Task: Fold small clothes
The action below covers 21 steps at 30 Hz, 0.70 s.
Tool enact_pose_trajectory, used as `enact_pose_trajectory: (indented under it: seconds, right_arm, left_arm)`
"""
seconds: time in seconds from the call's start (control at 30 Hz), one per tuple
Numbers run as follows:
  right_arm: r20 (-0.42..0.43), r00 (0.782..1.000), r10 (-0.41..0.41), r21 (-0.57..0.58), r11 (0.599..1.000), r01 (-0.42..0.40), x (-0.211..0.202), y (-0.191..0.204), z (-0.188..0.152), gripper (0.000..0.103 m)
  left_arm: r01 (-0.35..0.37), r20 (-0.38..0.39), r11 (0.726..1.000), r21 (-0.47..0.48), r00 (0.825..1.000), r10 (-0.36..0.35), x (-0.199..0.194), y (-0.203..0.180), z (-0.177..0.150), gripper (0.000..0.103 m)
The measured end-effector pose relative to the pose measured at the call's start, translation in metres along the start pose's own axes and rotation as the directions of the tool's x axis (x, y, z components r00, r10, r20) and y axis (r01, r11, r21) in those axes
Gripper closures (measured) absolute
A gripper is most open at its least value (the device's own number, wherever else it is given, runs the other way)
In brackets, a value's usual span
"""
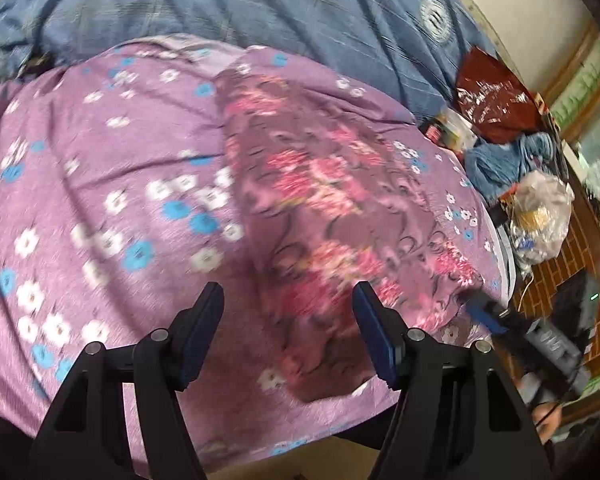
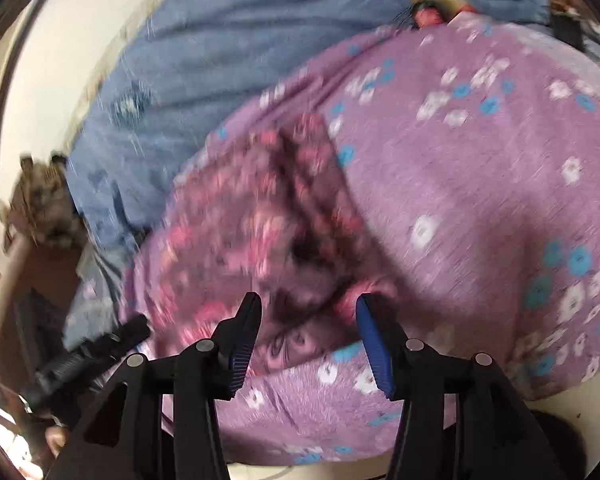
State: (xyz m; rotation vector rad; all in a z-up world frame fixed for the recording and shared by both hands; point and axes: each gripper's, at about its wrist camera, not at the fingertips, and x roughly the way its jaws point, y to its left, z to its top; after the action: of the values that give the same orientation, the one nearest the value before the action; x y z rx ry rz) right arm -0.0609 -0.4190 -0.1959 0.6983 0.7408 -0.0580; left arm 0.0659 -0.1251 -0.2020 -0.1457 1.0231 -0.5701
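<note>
A small mauve garment (image 1: pixel 320 184) with pink flowers lies spread in a long strip on a purple bedsheet (image 1: pixel 100 152) dotted with white and blue flowers. My left gripper (image 1: pixel 288 288) hovers open over the garment's near end, with nothing between its fingers. The right wrist view shows the same garment (image 2: pixel 260 216) bunched and blurred. My right gripper (image 2: pixel 309 298) is open just above its near edge, the pads clear of the cloth. Each gripper shows in the other's view: the right gripper (image 1: pixel 480 308) at the garment's right corner, the left gripper (image 2: pixel 136 330) at the lower left.
A blue blanket (image 1: pixel 260 4) covers the far part of the bed. At the right edge lie a red bag (image 1: pixel 492 92), a bunched blue cloth (image 1: pixel 504 160) and a clear plastic bag (image 1: pixel 540 216). A pale wall (image 2: pixel 60 40) borders the far side.
</note>
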Motion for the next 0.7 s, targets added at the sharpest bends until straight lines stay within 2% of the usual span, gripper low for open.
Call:
enact_pose_trajectory:
  seconds: [0.13, 0.2, 0.3, 0.4, 0.47, 0.57, 0.6, 0.63, 0.67, 0.7]
  right_arm:
    - [0.058, 0.998, 0.017, -0.041, 0.999, -0.014, -0.003, 0.007, 0.035, 0.039]
    - [0.036, 0.998, 0.056, -0.050, 0.997, -0.055, 0.010, 0.014, 0.057, 0.031]
    - [-0.059, 0.995, 0.080, -0.053, 0.995, -0.084, 0.053, 0.030, 0.087, 0.028]
    - [-0.180, 0.980, 0.082, -0.037, 0.995, -0.090, 0.112, 0.048, 0.110, 0.028]
    - [-0.229, 0.972, 0.054, -0.035, 0.997, -0.063, 0.142, 0.056, 0.115, 0.028]
    - [-0.342, 0.940, -0.006, -0.052, 0.999, -0.013, 0.185, 0.068, 0.111, 0.028]
    - [-0.359, 0.933, -0.032, -0.072, 0.997, 0.007, 0.191, 0.072, 0.107, 0.034]
    - [-0.337, 0.938, -0.082, -0.142, 0.989, 0.036, 0.190, 0.081, 0.103, 0.043]
    - [-0.310, 0.944, -0.112, -0.183, 0.981, 0.056, 0.186, 0.084, 0.102, 0.071]
    - [-0.288, 0.951, -0.108, -0.201, 0.978, 0.050, 0.177, 0.085, 0.101, 0.094]
  left_arm:
    - [-0.009, -0.052, 0.998, 0.057, 0.999, 0.012, 0.019, -0.014, 0.002, 0.037]
    - [-0.014, -0.072, 0.998, 0.063, 0.997, 0.018, 0.028, -0.016, 0.000, 0.037]
    - [-0.011, -0.105, 0.999, 0.050, 0.994, 0.016, 0.039, -0.013, -0.005, 0.034]
    - [-0.003, -0.139, 0.999, 0.037, 0.990, 0.008, 0.049, -0.011, -0.009, 0.034]
    - [0.006, -0.144, 1.000, 0.027, 0.990, -0.002, 0.049, -0.009, -0.011, 0.034]
    - [0.005, -0.146, 0.999, 0.031, 0.989, -0.001, 0.048, -0.009, -0.012, 0.034]
    - [0.004, -0.145, 0.999, 0.035, 0.989, 0.001, 0.047, -0.009, -0.012, 0.034]
    - [0.003, -0.145, 0.999, 0.038, 0.989, 0.003, 0.047, -0.009, -0.013, 0.034]
    - [0.004, -0.146, 0.999, 0.037, 0.989, 0.001, 0.047, -0.009, -0.013, 0.034]
    - [0.007, -0.147, 0.999, 0.034, 0.989, -0.002, 0.046, -0.009, -0.013, 0.034]
